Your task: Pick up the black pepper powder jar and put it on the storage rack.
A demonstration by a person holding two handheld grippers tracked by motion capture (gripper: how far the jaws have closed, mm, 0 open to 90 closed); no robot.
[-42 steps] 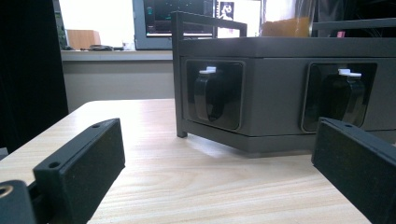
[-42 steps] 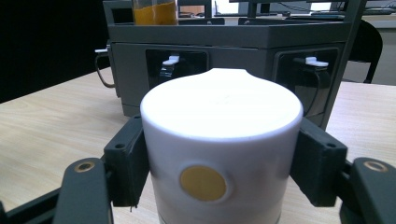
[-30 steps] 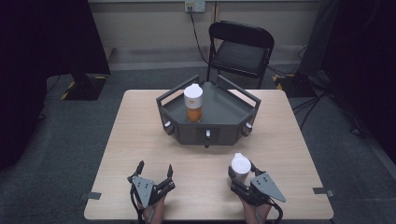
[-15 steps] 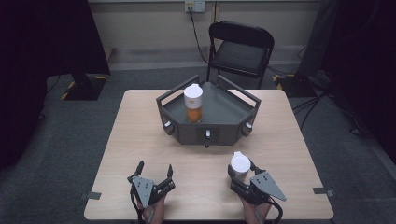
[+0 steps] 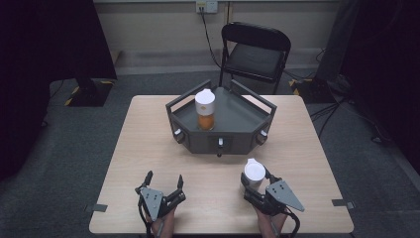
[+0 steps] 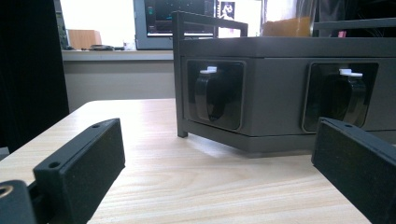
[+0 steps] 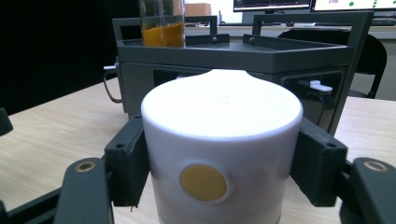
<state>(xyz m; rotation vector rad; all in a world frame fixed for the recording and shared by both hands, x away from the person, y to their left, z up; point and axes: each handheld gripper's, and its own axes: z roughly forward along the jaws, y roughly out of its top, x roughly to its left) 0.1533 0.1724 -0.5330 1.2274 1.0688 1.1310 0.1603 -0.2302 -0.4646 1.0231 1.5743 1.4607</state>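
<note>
Nothing moved, two claws, right claw (image 5: 256,179) gripping one white jar (image 5: 253,173), second jar (image 5: 204,109) on tray (image 5: 237,130)

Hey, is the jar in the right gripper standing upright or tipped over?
Upright. The white-capped jar stands on the table with its cap on top, clamped between the right gripper's jaws.

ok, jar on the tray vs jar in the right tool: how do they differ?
The jar on the tray stands free on the grey tray; the jar in the right tool sits on the table near the person, clamped between the jaws of the right tool. The tray jar shows orange powder through a clear wall; the held jar shows a white lid bearing a yellow dot. Both are upright with white lids.
</note>
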